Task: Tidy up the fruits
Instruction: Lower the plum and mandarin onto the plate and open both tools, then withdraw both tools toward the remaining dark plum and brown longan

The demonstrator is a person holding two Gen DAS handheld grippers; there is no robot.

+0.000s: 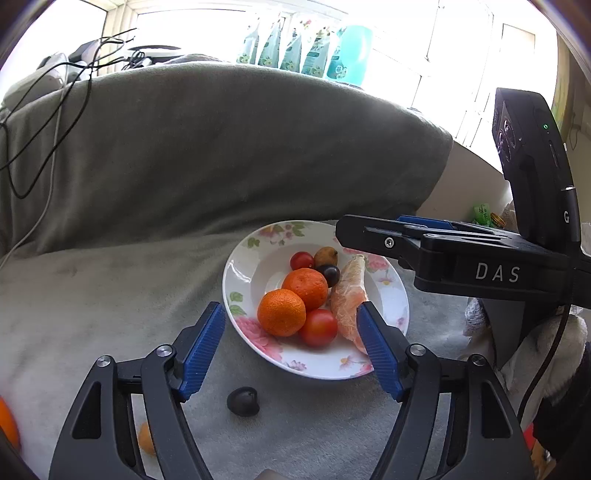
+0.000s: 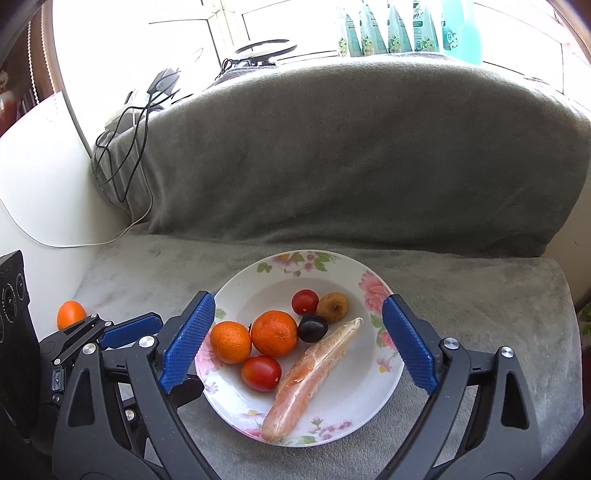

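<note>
A floral plate [image 1: 243, 266] [image 2: 369, 387] sits on a grey blanket and holds two mandarins [image 1: 282, 312] [image 2: 274, 333], two tomatoes [image 1: 318, 327] [image 2: 261, 373], a dark grape [image 1: 328, 275] [image 2: 312, 328], a small brown fruit [image 1: 325, 255] [image 2: 333, 307] and a wrapped grapefruit segment [image 1: 347, 295] [image 2: 314, 373]. My left gripper [image 1: 291, 350] is open and empty above the plate's near left edge. My right gripper [image 2: 299, 343] is open and empty over the plate; it also shows in the left wrist view [image 1: 406, 236]. A dark fruit [image 1: 243, 401] lies on the blanket before the plate.
A loose orange [image 2: 71, 314] lies on the blanket left of the plate, and an orange piece [image 1: 146, 437] shows under my left gripper. The blanket-covered sofa back [image 2: 351, 147] rises behind. Cables [image 2: 118, 155] hang at the back left. Bottles [image 2: 391, 29] line the windowsill.
</note>
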